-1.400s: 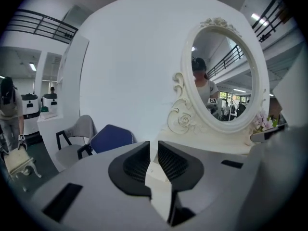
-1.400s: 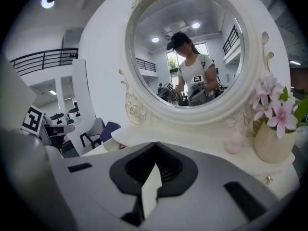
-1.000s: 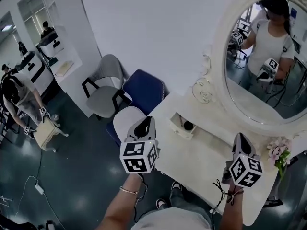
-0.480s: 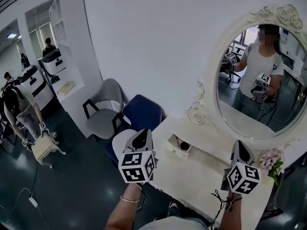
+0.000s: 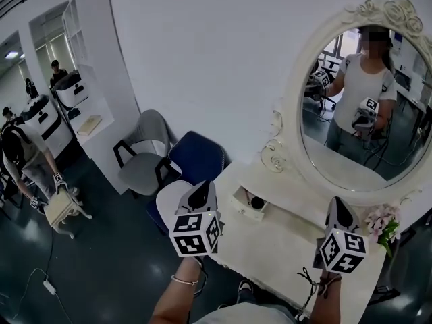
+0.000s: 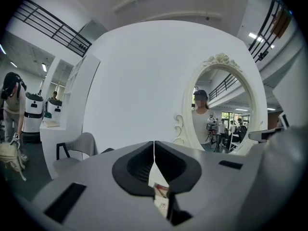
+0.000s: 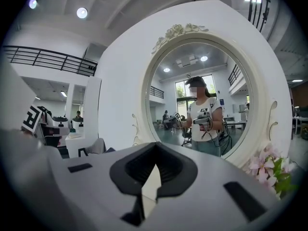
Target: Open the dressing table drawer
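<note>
The fingers (image 6: 137, 165) of the left gripper (image 6: 154, 144) are clenched tip to tip with nothing between them. The dark pads meet in a thin line at the front, and only a narrow slit opens lower down. The fingers (image 7: 132, 170) of the right gripper (image 7: 155, 148) are likewise closed at the tips and hold nothing, with pale tabletop showing through the wedge-shaped gap beneath.

Both pairs of fingers point roughly level toward the white wall, held above the near edge of the dressing table (image 5: 283, 245) without touching it. The drawer (image 5: 244, 204), a small white box on the tabletop, lies just ahead of the left fingers and a little to their right, well to the left of the right fingers. It stands pulled out, and a dark round thing sits inside it that is too small to make out. Neither gripper touches it.

Beyond the right fingers rises the oval mirror (image 5: 337, 154) in its carved white frame, and it reflects the person holding both grippers. A spray of pink flowers (image 5: 379, 221) stands just to the right of the right fingers.

To the left of the left fingers and past them, off the table's end, are a white round seat (image 5: 170, 194), a blue chair (image 5: 199, 159) and a grey chair (image 5: 145, 157). Other people stand far off to the left, well apart from both grippers.
</note>
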`<state>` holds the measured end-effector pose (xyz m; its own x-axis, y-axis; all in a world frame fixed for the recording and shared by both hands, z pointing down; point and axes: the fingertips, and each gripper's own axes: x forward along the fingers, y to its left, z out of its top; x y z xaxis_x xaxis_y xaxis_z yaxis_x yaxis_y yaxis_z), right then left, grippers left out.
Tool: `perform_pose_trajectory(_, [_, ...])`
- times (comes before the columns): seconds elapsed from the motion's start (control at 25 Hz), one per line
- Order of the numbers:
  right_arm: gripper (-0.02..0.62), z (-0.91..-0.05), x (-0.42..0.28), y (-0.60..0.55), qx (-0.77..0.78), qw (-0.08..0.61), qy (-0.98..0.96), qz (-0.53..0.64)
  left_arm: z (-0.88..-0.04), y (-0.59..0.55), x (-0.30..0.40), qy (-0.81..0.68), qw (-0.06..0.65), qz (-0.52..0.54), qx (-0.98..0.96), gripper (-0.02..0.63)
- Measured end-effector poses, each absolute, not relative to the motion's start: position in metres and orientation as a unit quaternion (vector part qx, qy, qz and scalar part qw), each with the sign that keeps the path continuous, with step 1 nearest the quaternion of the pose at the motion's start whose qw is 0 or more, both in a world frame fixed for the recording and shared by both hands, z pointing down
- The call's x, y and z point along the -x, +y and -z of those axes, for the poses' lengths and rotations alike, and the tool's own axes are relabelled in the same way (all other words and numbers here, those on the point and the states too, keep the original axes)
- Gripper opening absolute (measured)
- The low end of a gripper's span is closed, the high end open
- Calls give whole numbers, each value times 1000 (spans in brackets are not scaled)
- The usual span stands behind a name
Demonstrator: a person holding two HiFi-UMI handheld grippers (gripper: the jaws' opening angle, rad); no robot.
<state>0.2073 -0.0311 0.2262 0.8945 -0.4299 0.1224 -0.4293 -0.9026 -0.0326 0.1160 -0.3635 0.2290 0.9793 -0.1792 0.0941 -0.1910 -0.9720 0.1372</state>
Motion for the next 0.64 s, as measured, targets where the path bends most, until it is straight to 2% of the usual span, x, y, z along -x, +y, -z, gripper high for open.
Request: perform_pose_trajectory(0.64, [3,-235,-216,-32,972,5,221,75,-250,-365,-131,-88,78,-65,-991,21])
